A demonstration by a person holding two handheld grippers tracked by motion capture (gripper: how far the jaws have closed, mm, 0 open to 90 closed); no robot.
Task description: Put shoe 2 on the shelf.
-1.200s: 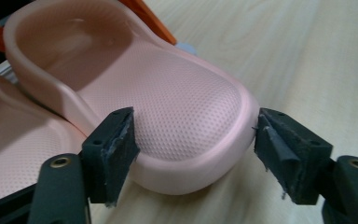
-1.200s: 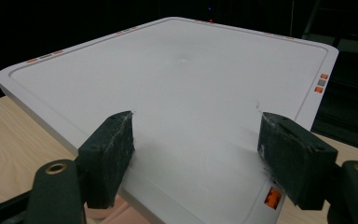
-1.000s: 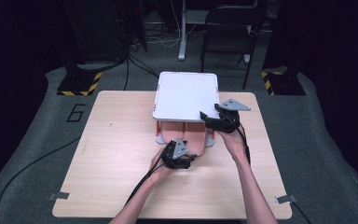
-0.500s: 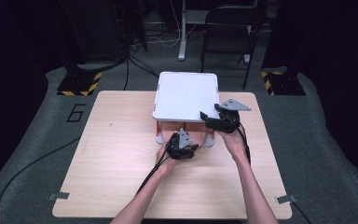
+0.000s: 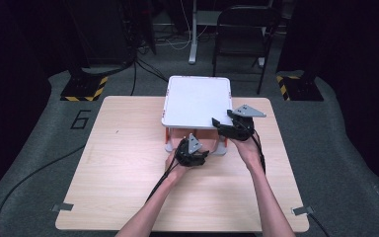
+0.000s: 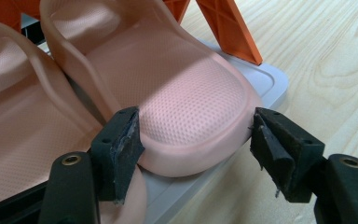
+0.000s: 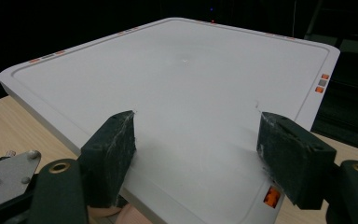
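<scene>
Pink slipper (image 6: pixel 186 116) heel sits between left tool (image 6: pixel 196 144) jaws

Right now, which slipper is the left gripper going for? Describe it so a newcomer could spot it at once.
On the wooden table stands a white two-tier rack on orange legs. Two pink slippers lie side by side on its lower shelf, under the top panel. The target slipper is the one whose rounded end sits between the left gripper's open jaws, nearest the shelf's corner.
</scene>
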